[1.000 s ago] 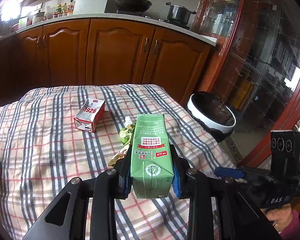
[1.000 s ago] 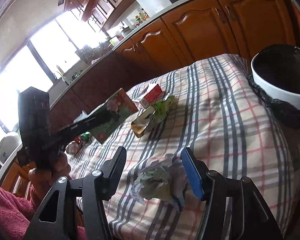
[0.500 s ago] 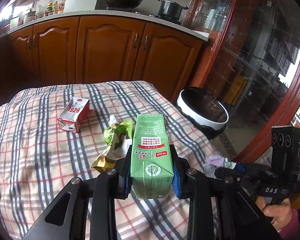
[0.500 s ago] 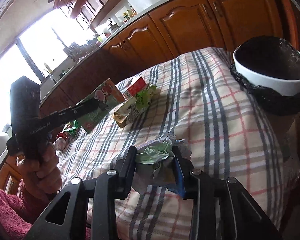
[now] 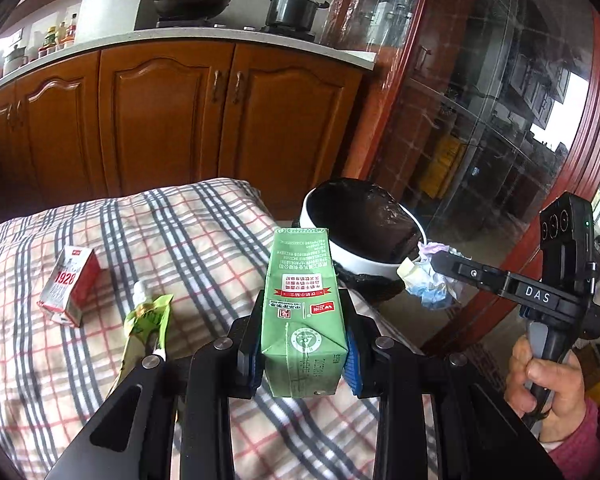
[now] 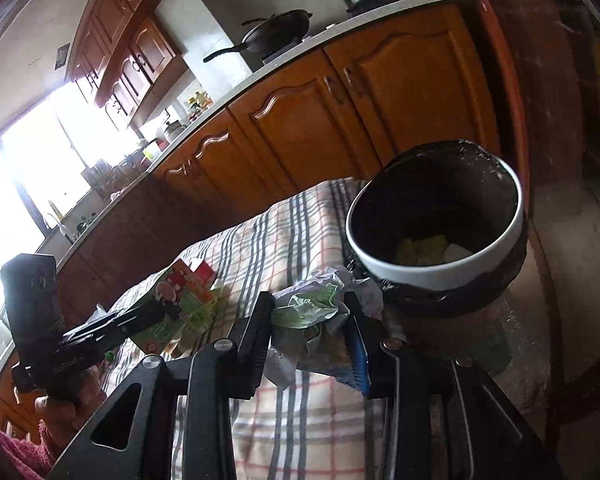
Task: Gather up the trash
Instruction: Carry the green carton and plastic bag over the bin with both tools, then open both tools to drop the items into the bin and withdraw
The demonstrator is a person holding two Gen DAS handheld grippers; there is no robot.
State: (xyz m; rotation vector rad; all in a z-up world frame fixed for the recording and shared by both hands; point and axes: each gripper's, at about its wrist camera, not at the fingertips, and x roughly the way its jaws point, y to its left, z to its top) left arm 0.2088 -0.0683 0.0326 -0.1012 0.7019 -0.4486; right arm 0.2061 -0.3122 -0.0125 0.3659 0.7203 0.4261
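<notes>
- The wooden kitchen cabinets (image 5: 228,120) ran along the far side, with a black wok (image 5: 188,0) and a steel pot (image 5: 292,10) on the counter above them.
- The table (image 5: 180,232), under a plaid cloth of grey and red lines, filled the near left of the left wrist view.
- The trash bin (image 6: 436,268), white-rimmed and lined with a black bag, stood just off the table's far right edge; a few pale yellow and white scraps lay at its bottom.
- The left gripper (image 5: 302,344) was clamped on a green carton (image 5: 300,312), held upright between the blue pads above the table's near edge; it carried a red ribbon label and Chinese print too small to read.
- The right gripper (image 6: 308,336) was closed around a crumpled wad of paper and plastic (image 6: 312,308), white, green and pale blue, held just near of the bin's rim and level with it. Its body read "DAS" in the left wrist view.
- A small red and white carton (image 5: 70,284) printed "1928" lay on its side at the table's left.
- A flattened green pouch (image 5: 146,320) with a white spout lay just right of that carton, near the left gripper's left finger.
</notes>
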